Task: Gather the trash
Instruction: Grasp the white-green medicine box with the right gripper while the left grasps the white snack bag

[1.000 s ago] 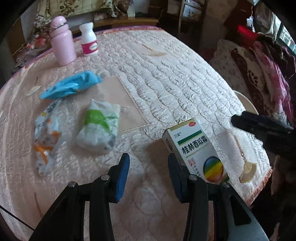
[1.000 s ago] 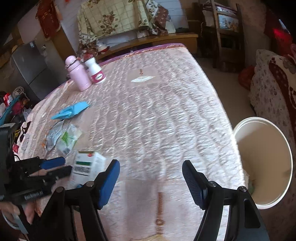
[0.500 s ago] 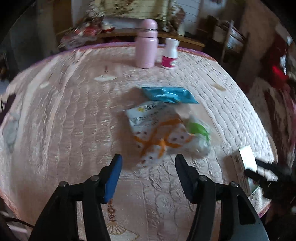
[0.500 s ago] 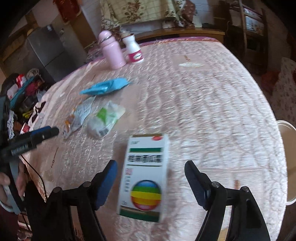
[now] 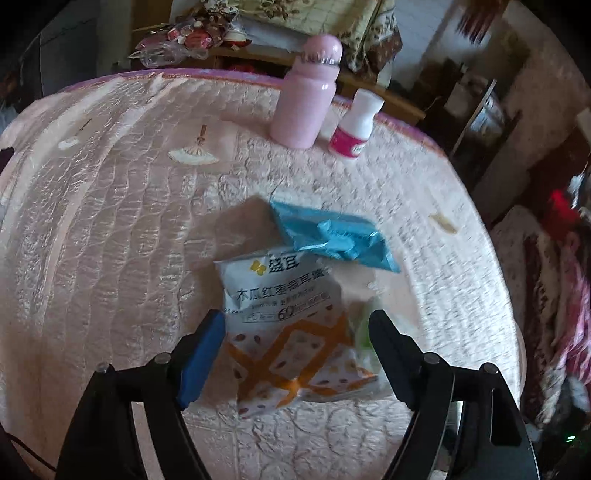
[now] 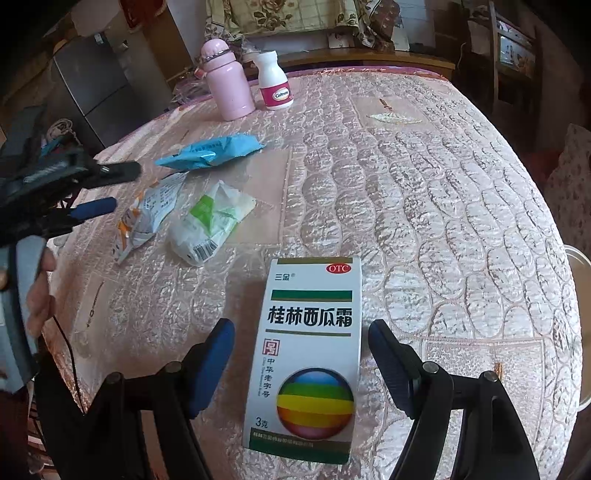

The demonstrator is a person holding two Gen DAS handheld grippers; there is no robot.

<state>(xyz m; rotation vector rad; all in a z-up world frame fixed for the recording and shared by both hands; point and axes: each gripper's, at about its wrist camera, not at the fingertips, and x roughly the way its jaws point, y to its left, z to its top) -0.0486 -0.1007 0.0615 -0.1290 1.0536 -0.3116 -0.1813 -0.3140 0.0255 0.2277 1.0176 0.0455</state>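
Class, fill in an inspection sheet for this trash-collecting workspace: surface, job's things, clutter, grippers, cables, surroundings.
Surface: pink quilted table cover, fan motifs.
Job's things: white medicine box with rainbow ball, flat near the front edge; orange-and-white snack packet; crumpled blue wrapper; green-and-white crumpled packet.
Clutter: pink flask beside a white pill bottle with pink label, both upright at the far edge.
Grippers: left gripper open around the snack packet; right gripper open around the box.
Cables: thin black cable below the left hand.
Surroundings: white bin rim, grey fridge, floral cloth.
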